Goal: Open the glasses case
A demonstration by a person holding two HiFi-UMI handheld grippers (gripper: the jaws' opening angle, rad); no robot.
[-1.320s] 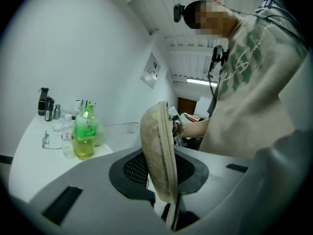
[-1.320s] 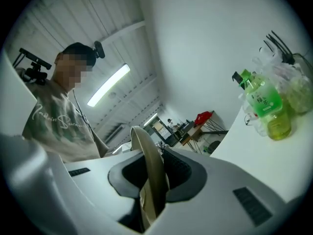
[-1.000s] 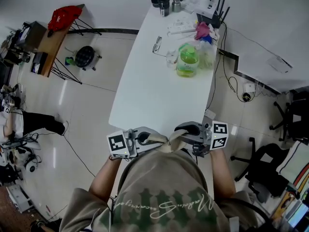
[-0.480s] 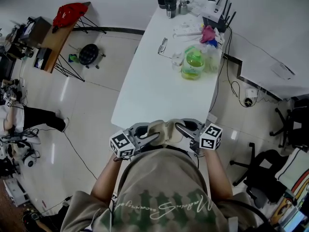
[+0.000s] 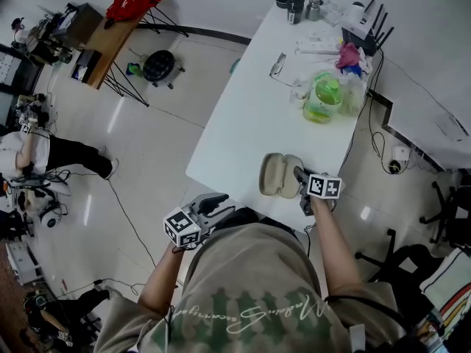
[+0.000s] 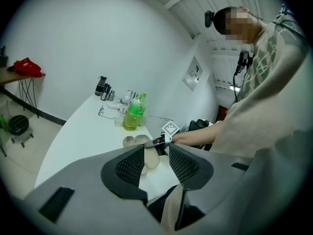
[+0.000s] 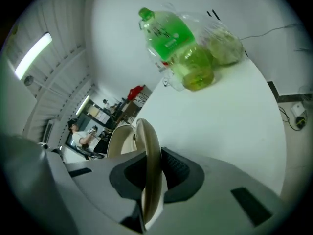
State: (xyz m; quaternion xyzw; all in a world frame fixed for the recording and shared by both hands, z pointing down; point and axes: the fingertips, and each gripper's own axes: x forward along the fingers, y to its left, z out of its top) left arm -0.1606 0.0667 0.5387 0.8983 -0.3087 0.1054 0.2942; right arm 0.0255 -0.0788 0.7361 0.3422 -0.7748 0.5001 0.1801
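Note:
The beige glasses case (image 5: 276, 173) lies spread open, both halves side by side, near the front edge of the white table (image 5: 243, 123). My right gripper (image 5: 298, 174) is at its right half. In the right gripper view the jaws are closing on that half's thin rim (image 7: 147, 146), and the pads press on it. My left gripper (image 5: 216, 204) hangs off the table's front edge, left of the case and apart from it. Its jaws are opening with nothing between them (image 6: 155, 149). Past them the case (image 6: 129, 141) and the right gripper (image 6: 159, 141) show.
A green bottle (image 5: 321, 98) stands among clutter at the table's far right, and it also shows in the right gripper view (image 7: 171, 31). A pair of glasses (image 5: 277, 65) lies at the far left edge. Cups and a router (image 5: 364, 22) crowd the far end.
The case was held between both grippers at my chest; now it lies open on the table. The left gripper let go and drew left. The right gripper came down with the case.

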